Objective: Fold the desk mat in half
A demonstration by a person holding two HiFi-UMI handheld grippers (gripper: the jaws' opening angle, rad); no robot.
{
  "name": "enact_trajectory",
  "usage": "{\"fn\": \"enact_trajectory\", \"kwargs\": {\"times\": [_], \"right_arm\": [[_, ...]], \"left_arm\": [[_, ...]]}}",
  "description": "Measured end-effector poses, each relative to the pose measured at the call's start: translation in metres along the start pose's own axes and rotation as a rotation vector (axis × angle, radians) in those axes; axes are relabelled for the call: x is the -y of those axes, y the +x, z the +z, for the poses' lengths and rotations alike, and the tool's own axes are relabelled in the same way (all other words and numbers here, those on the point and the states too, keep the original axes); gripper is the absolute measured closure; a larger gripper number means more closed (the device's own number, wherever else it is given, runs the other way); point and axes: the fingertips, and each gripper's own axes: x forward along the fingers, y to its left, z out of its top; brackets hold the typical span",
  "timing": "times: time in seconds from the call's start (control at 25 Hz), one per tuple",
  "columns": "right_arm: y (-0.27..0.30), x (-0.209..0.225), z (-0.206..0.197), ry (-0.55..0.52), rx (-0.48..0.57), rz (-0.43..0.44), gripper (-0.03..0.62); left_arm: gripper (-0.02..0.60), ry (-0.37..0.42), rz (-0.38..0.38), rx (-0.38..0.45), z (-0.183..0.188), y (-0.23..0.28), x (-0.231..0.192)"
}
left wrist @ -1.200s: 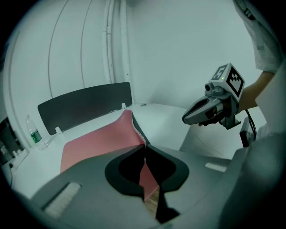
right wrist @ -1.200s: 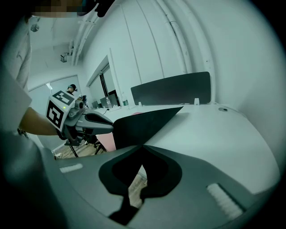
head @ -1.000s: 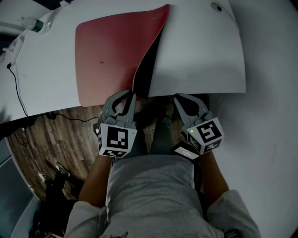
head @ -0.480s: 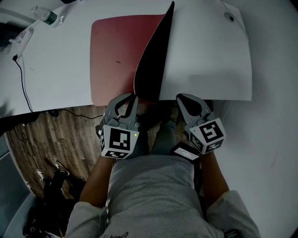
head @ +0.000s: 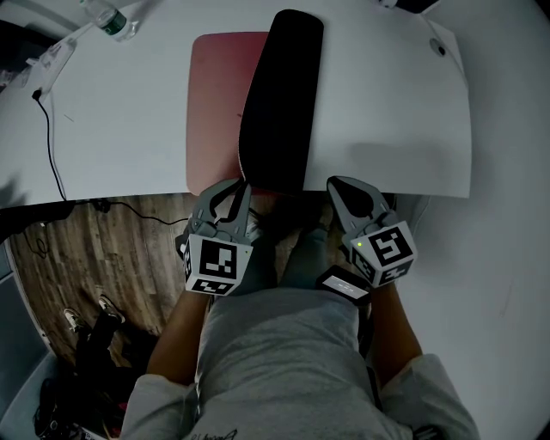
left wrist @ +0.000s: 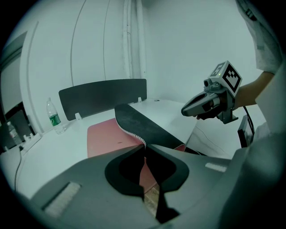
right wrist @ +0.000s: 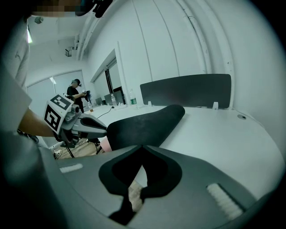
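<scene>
The desk mat (head: 213, 103) is red on top and lies on the white table (head: 387, 112). Its right part is lifted and curled over to the left, so the black underside (head: 279, 103) faces up. My left gripper (head: 241, 182) is at the table's near edge, shut on the near edge of that lifted flap. In the left gripper view the stitched edge of the flap (left wrist: 143, 125) runs straight into my left gripper (left wrist: 144, 146). My right gripper (head: 333, 182) hovers just right of the flap at the near edge. It is shut with nothing in it, and the black flap (right wrist: 147, 125) lies ahead of it.
A water bottle (head: 110, 17) and a black cable (head: 47, 129) are at the far left of the table. A grommet (head: 439, 49) sits at the far right corner. A dark divider panel (left wrist: 103, 96) stands along the back edge. Wooden floor lies below the near edge.
The lifted flap has swung from almost on edge to leaning over leftward, showing a broad black underside. Both grippers have shifted left along the table's near edge.
</scene>
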Motion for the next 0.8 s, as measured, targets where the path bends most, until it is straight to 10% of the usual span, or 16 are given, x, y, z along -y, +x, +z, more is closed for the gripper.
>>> {"fn": "enact_trajectory", "kwargs": {"times": [0.8], "right_arm": [[0.031,-0.039,0.007,-0.037,-0.028,0.044,0.586]], "left_arm": [[0.545,-0.091,0.089,-0.088,-0.071,-0.032,-0.055]]}}
